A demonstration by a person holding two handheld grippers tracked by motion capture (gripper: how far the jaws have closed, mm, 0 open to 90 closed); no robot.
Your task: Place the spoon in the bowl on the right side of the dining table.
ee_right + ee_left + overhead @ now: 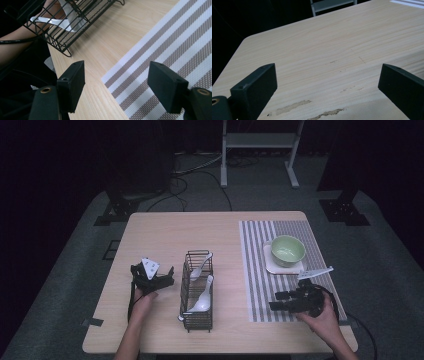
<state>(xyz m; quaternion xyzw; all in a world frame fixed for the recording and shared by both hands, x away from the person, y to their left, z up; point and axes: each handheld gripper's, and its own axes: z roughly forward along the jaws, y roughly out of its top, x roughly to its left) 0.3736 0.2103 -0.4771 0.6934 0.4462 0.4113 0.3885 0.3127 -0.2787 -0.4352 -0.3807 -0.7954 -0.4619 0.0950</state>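
A black wire basket (197, 290) stands mid-table with two white spoons in it, one at the far end (201, 265) and one nearer (202, 301). On the striped placemat (255, 270) to the right, a green bowl (287, 250) sits on a white square plate (272, 266). My left gripper (152, 276) rests left of the basket, open, its jaws wide over bare wood (327, 72). My right gripper (275, 301) lies on the mat's near part and points left toward the basket. It is open (116, 68), and between its jaws lie only the mat's edge (162, 50) and bare wood.
The basket (75, 30) with a spoon (63, 22) lies ahead of the right gripper, the other forearm behind it. The wooden table (324, 45) stretches bare ahead of the left gripper. A white metal stand (260, 150) and cables lie on the floor beyond the table.
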